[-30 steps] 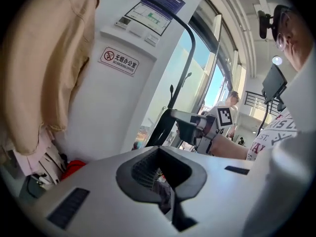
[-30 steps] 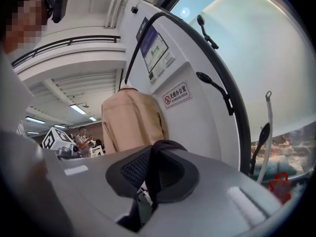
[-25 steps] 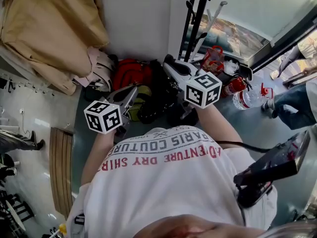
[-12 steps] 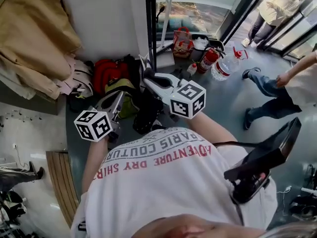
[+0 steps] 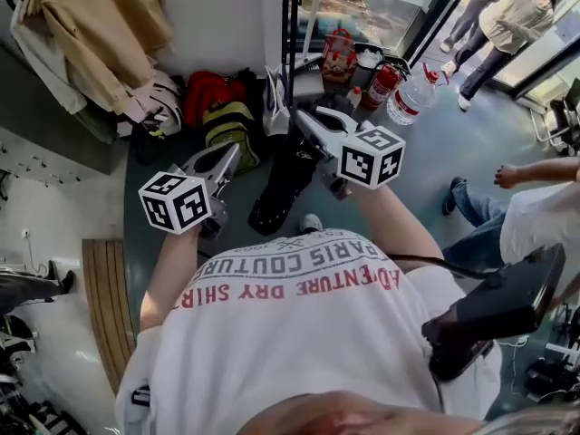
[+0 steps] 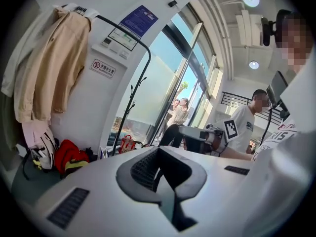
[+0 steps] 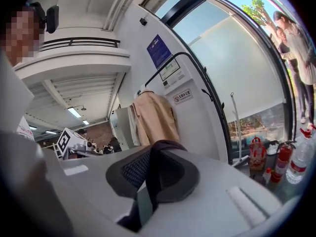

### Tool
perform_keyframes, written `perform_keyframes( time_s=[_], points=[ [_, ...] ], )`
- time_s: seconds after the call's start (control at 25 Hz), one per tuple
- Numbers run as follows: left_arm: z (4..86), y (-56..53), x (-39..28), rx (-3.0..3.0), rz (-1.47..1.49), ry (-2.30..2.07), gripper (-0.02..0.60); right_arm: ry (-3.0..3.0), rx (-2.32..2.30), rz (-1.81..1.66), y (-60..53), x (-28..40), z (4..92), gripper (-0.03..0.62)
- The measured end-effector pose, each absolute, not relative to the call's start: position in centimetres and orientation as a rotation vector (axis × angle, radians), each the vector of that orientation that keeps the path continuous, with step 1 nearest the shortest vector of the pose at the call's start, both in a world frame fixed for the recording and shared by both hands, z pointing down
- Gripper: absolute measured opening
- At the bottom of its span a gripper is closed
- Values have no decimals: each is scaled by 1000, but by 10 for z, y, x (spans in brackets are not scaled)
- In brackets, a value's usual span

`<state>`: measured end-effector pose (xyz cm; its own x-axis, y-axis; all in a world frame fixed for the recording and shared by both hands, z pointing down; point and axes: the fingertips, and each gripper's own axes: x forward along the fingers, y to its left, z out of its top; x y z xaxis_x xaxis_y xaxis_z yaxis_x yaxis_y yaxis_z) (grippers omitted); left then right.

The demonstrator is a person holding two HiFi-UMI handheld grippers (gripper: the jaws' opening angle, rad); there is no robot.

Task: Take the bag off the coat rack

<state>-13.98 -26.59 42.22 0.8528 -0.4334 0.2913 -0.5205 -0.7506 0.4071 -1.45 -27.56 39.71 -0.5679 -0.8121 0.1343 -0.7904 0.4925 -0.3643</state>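
Background only. Tan coat (image 5: 100, 34) hangs upper left against the white wall (image 5: 217, 16). Floor pile below it: red backpack (image 5: 207, 93) with a yellow-green pack (image 5: 228, 127) just beside it. Pale item further left, can't tell what.

By the glass, close together: red tote (image 5: 339, 54), fire extinguisher (image 5: 382, 84), clear water jug (image 5: 412, 98) with a red cap.

Slatted wooden board (image 5: 98, 297) lies on the floor at left. Wall carries a blue notice (image 6: 139, 19) and a small red-symbol sign (image 6: 102, 68).

Two bystanders: beige top (image 5: 507, 16) upper right by the glass door, jeans (image 5: 476, 208) at right. Black screen device (image 5: 503, 306) lower right.
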Motion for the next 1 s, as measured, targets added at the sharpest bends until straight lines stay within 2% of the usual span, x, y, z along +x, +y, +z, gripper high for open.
perform_keyframes(
  time_s=[0.2,0.44,0.64,1.0],
  points=[
    [406,-228,-148,2540,215,-712,0,2705,-1381,-587,-223,-32,377,23],
    [427,-151,-134,2523,215,-718,0,2765,-1304,-556,-133,-38,386,23],
    [435,-39,-111,2575,202,-763,0,2768,-1274,-511,-26,-19,409,23],
    [397,117,-79,2595,189,-826,0,2781,-1304,-507,102,30,389,23]
  ],
)
